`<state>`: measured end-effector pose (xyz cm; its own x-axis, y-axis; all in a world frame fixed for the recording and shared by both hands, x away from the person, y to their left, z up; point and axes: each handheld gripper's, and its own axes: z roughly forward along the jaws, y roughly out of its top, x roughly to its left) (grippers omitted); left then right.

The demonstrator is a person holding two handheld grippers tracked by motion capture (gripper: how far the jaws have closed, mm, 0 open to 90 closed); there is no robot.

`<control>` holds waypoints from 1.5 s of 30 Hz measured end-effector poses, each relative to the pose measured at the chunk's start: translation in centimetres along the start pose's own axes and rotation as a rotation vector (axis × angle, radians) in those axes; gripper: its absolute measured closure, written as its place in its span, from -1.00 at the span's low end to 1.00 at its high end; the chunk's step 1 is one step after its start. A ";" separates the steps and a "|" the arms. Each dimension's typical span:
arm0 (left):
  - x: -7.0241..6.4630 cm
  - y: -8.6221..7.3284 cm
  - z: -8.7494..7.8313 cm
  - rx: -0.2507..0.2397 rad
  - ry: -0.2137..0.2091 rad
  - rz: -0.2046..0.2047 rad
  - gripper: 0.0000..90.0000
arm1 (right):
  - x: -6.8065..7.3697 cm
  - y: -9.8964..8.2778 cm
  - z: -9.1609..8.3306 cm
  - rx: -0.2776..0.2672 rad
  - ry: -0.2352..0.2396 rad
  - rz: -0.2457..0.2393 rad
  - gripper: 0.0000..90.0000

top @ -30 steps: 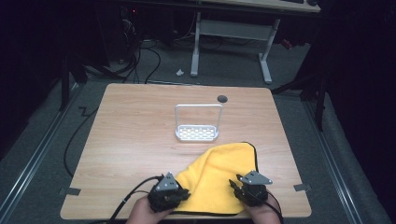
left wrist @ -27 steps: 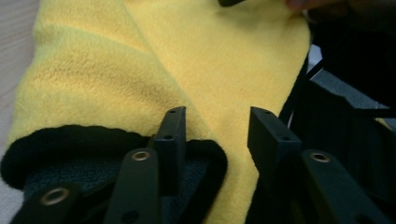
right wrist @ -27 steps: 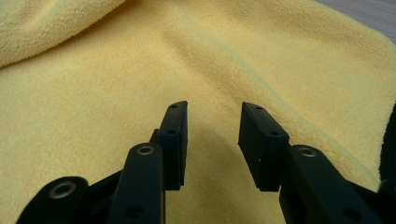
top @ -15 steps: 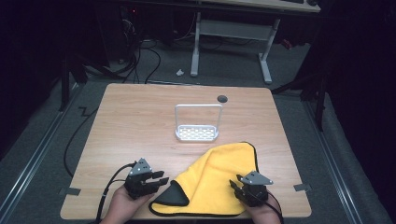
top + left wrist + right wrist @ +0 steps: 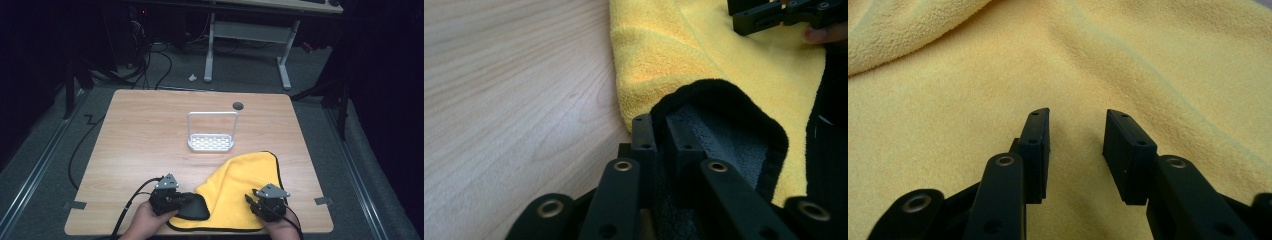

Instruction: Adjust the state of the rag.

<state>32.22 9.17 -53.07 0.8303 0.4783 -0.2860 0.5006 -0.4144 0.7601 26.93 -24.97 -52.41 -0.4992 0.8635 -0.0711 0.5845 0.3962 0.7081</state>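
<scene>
A yellow cloth (image 5: 245, 180) with a black hem lies on the near right part of the wooden table (image 5: 140, 130). Its near left corner (image 5: 194, 207) is folded over and shows a grey underside (image 5: 734, 145). My left gripper (image 5: 184, 201) points right at that corner. Its jaws have just been closing and now stand shut (image 5: 660, 127) on the folded corner at the hem. My right gripper (image 5: 251, 201) rests over the cloth's near right part, open (image 5: 1078, 130), with only flat yellow cloth (image 5: 1098, 60) under the gap. The right gripper (image 5: 774, 15) also appears far off in the left gripper view.
A white wire rack (image 5: 211, 135) with a tall handle stands mid-table, just beyond the cloth. A round cable hole (image 5: 238, 106) sits near the far edge. Bare wood stretches across the table's left half. Black cables trail off the near left edge.
The left gripper drew back to the left, leaving the corner folded grey side up. It then came back right and its jaws closed at that corner. The right gripper stayed put.
</scene>
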 end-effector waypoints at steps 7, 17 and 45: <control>1.3 2.0 -4.3 -0.091 0.135 0.061 0.90 | 0.0 0.0 0.0 -0.001 0.009 0.009 0.41; 3.5 2.2 -7.4 -0.079 0.144 0.042 0.93 | 0.0 0.1 0.1 0.011 0.010 0.008 0.42; 1.3 -0.1 -8.0 -0.220 0.229 -0.049 0.54 | -3.0 -0.4 -2.0 -0.030 -0.094 0.121 0.41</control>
<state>31.29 16.00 -48.88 0.7176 0.6655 -0.2053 0.4525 -0.2215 0.8638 26.95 -28.38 -51.09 -0.3633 0.9304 -0.0486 0.6164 0.2791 0.7363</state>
